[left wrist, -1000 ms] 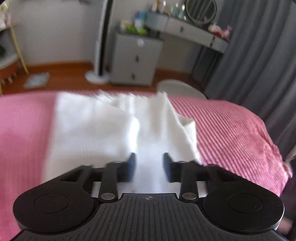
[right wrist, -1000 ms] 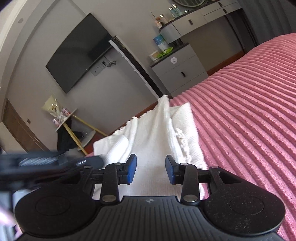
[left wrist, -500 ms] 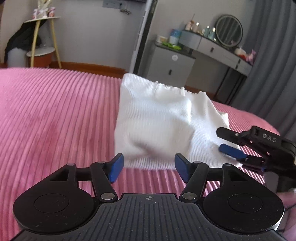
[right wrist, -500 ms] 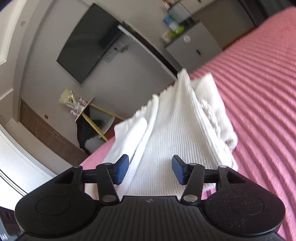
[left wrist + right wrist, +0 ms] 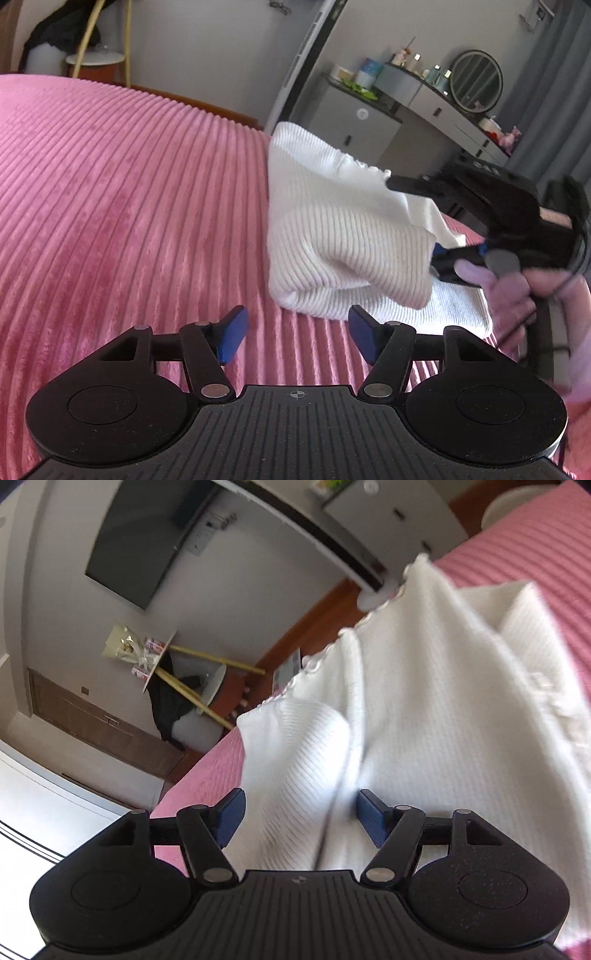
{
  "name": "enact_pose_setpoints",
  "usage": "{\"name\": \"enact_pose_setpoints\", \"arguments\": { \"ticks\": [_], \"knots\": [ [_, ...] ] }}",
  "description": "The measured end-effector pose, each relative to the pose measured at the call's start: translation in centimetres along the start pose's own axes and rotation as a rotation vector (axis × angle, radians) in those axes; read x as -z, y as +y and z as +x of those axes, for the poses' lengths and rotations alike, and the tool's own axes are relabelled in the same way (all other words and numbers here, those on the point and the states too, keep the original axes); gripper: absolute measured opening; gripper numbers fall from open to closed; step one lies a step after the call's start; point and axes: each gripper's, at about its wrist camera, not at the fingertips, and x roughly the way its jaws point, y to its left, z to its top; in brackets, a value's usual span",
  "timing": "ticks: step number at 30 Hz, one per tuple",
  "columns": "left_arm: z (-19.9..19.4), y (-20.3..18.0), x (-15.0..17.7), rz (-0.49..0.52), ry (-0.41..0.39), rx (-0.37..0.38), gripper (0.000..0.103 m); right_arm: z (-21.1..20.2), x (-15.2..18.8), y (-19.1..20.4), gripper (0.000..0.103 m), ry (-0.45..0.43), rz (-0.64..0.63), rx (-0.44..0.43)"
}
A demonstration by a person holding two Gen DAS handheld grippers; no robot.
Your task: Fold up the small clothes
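Observation:
A small white ribbed garment (image 5: 332, 236) lies folded in a thick bundle on the pink corduroy bedspread (image 5: 129, 203). My left gripper (image 5: 297, 338) is open over bare bedspread, just short of the bundle's near edge, with nothing between its fingers. From the right, a hand (image 5: 498, 288) holds my right gripper (image 5: 415, 218) against the bundle's right side, one finger over the cloth and one low beside it. In the right wrist view the garment (image 5: 424, 701) fills the frame. The right gripper (image 5: 301, 821) has its jaws opening, with loose cloth lying between the pads, which do not press it.
Beyond the bed's far edge stand a grey cabinet (image 5: 354, 125) and a dressing table with a round mirror (image 5: 476, 81). Grey curtains (image 5: 554, 92) hang at the right. A wall television (image 5: 147, 535) and a yellow-legged side table (image 5: 192, 686) are across the room.
My left gripper has come off the garment, swung to its left and near edge, and widened. The right gripper has pushed in closer over the cloth and its jaws have spread.

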Motion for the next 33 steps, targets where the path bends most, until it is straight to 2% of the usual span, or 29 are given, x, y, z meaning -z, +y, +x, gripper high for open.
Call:
{"name": "enact_pose_setpoints", "arguments": {
  "ticks": [1,2,4,6,9,11,14,16,19,22,25,27,28,30,31,33],
  "knots": [
    [0.0,0.2,-0.1,-0.003,-0.003,-0.007,0.066,0.5,-0.2,0.3,0.064,0.01,0.0,0.0],
    [0.2,0.3,-0.1,-0.006,-0.005,-0.013,0.066,1.0,-0.3,0.5,0.046,0.016,-0.007,0.005],
    [0.4,0.6,-0.2,-0.02,-0.004,-0.023,0.066,2.0,-0.6,0.9,0.022,0.049,-0.012,-0.002],
    [0.5,0.7,-0.1,-0.03,0.0,-0.021,0.066,2.7,-0.6,1.6,0.022,0.075,-0.03,0.013],
    [0.4,0.6,-0.1,-0.017,-0.01,-0.025,0.066,3.2,-0.3,4.6,0.016,0.07,-0.201,0.107],
    [0.4,0.4,0.0,-0.005,-0.018,-0.031,0.066,2.5,0.3,7.5,0.015,0.024,-0.387,0.173],
    [0.2,0.2,0.2,0.005,-0.027,-0.031,0.066,0.0,1.0,11.4,0.015,-0.096,-0.648,0.235],
    [0.1,-0.1,0.4,0.014,-0.028,-0.03,0.066,-1.8,1.1,12.5,0.015,-0.165,-0.764,0.269],
    [0.2,-0.5,0.6,0.031,-0.034,-0.027,0.066,-3.4,0.4,11.8,0.015,-0.214,-0.834,0.359],
    [0.3,-1.0,0.8,0.052,-0.034,-0.015,0.067,-3.8,-0.9,9.2,0.015,-0.205,-0.801,0.444],
    [0.7,-1.2,0.8,0.076,-0.028,-0.012,0.067,-2.2,-1.3,6.3,0.017,-0.178,-0.806,0.585],
    [0.8,-1.4,0.8,0.09,-0.023,-0.007,0.067,-1.9,-1.6,3.8,0.025,-0.105,-0.699,0.611],
    [0.8,-1.5,0.9,0.097,-0.023,-0.005,0.067,-2.4,-1.5,3.2,0.029,-0.13,-0.649,0.592],
    [0.8,-1.6,0.9,0.107,-0.025,0.0,0.067,-5.1,-1.1,3.0,0.044,-0.197,-0.531,0.524],
    [0.8,-1.6,1.0,0.11,-0.026,0.005,0.068,-6.7,-0.7,2.7,0.059,-0.236,-0.46,0.484],
    [1.0,-1.7,1.0,0.116,-0.024,0.021,0.068,-10.1,0.7,1.6,0.063,-0.295,-0.334,0.375]
  ]
}}
